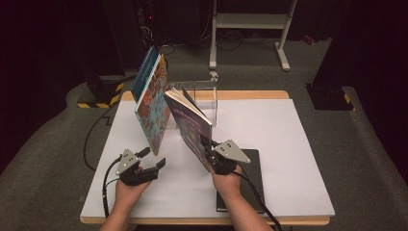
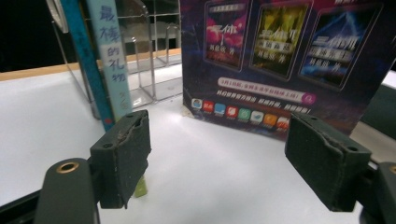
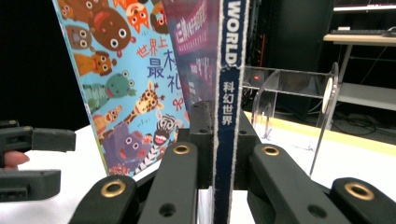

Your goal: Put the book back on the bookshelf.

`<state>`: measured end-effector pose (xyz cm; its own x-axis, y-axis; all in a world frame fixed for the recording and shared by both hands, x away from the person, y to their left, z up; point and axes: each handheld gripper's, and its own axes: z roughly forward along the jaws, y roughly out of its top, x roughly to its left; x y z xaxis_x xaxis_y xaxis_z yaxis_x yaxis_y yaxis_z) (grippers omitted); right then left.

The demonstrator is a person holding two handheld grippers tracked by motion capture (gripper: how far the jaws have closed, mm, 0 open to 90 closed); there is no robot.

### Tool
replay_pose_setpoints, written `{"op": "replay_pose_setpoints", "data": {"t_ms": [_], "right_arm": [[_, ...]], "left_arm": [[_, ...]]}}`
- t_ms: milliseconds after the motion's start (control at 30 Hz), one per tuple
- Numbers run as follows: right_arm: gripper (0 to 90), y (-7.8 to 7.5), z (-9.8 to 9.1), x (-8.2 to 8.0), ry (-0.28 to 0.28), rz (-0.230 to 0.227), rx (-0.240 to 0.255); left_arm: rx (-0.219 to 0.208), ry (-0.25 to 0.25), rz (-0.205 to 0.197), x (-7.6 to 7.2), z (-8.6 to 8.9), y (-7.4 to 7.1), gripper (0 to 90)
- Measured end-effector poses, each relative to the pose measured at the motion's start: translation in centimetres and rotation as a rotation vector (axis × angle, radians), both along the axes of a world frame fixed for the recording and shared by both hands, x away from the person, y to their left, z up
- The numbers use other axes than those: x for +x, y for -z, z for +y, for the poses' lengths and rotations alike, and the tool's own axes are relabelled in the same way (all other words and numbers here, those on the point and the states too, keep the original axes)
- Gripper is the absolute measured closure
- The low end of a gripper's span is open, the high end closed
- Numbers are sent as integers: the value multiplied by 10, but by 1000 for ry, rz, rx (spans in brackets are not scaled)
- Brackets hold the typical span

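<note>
My right gripper (image 1: 208,146) is shut on the blue spine of a dark purple magazine (image 1: 190,124) and holds it tilted above the table's middle. In the right gripper view the jaws clamp that spine (image 3: 229,107) from both sides. A colourful animal picture book (image 1: 154,103) leans upright to the magazine's left, with a blue book (image 1: 144,74) behind it. Near the front left, just below the picture book's lower corner, my left gripper (image 1: 153,160) stands open. In the left gripper view nothing lies between its jaws (image 2: 219,158); the magazine's cover (image 2: 280,60) faces it.
A clear acrylic book stand (image 1: 204,96) sits at the back middle of the white table (image 1: 288,144). A black book (image 1: 250,185) lies flat under my right forearm near the front edge. A white metal rack (image 1: 250,21) stands on the floor beyond the table.
</note>
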<state>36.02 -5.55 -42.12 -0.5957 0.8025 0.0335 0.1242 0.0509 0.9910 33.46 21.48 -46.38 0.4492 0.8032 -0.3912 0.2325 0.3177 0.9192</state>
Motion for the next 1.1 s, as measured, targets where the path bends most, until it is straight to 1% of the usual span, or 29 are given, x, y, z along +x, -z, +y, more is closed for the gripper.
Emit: {"op": "replay_pose_setpoints", "data": {"t_ms": [67, 133, 167, 200, 233, 267, 300, 333, 367, 467, 600, 700, 767, 833, 933, 1033, 1067, 1100], "right_arm": [[831, 2, 0, -2, 1, -5, -5], [830, 4, -1, -4, 0, -4, 10], [829, 5, 0, -5, -1, -4, 11], [828, 4, 1, -5, -4, -9, 6], [826, 4, 2, -6, -4, -5, 7], [824, 4, 2, -6, -4, -9, 5], [821, 4, 3, -7, -7, -6, 8], [819, 4, 4, -7, -8, -7, 7], [817, 4, 4, -8, -9, -6, 6], [812, 5, 3, -7, -13, 8, 27], [810, 5, 4, -8, -11, 12, 29], [808, 5, 4, -8, -12, 13, 31], [806, 5, 4, -8, -15, 11, 32], [803, 5, 5, -8, -18, 10, 36], [800, 6, 5, -9, -23, 10, 36], [793, 6, 5, -9, -28, 10, 38], [780, 6, 5, -9, -33, 12, 39], [752, 6, 5, -9, -39, 17, 38]], "left_arm": [[-2, 18, -8, -1, -7, -4, 226], [-2, 43, -19, -3, -14, -9, 223], [-2, 43, -19, -3, -14, -9, 221], [-23, 68, -21, -4, -20, -15, 221], [-34, 77, -21, -5, -23, -17, 217], [-28, 88, -24, -5, -26, -20, 208], [-28, 101, -29, -6, -31, -24, 203], [-48, 107, -39, -6, -35, -29, 194], [-57, 122, -46, -7, -39, -33, 186], [-81, 167, -74, -6, -50, -47, 182], [-103, 218, -88, -1, -69, -69, 161], [-112, 231, -107, 1, -81, -81, 151], [-103, 231, -113, 5, -88, -85, 149], [-99, 237, -108, 8, -92, -86, 148], [-112, 237, -107, 9, -96, -88, 146], [-114, 235, -100, 12, -101, -89, 137], [-123, 231, -99, 12, -102, -90, 128], [-116, 230, -104, 12, -102, -91, 127]]}}
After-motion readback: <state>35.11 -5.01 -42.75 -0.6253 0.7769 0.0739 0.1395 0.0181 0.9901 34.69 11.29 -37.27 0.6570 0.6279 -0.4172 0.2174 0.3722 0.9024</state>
